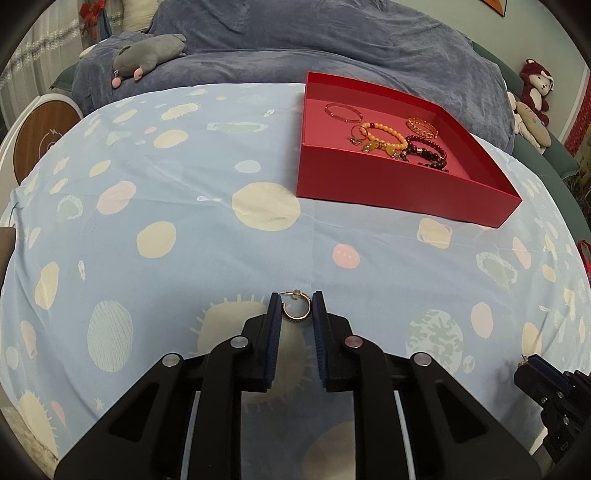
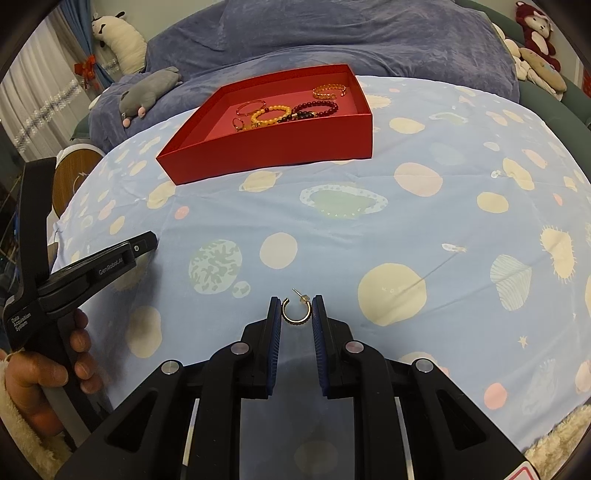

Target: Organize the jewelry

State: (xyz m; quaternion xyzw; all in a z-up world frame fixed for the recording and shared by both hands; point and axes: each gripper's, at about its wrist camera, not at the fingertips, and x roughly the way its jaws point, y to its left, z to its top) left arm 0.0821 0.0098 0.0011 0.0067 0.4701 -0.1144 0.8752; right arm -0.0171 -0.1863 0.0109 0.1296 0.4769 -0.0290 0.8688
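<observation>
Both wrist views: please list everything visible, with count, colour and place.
Box: one, red, on the bedsheet's far side.
Bracelets: several, pink, orange, amber, dark red, inside the box.
Bedsheet: one, light blue with a planet print, covering the bed.
Blanket: one, blue-grey, behind the box.
Grey plush toy: one, on the blanket.
Red plush toy: one, red and white, far right.
Left hoop earring: one, gold, between the left gripper's fingers.
Right hoop earring: one, gold, between the right gripper's fingers.
Left gripper: black, shut on its earring.
Right gripper: black, shut on its earring.
Left hand: on the left gripper's handle.
</observation>
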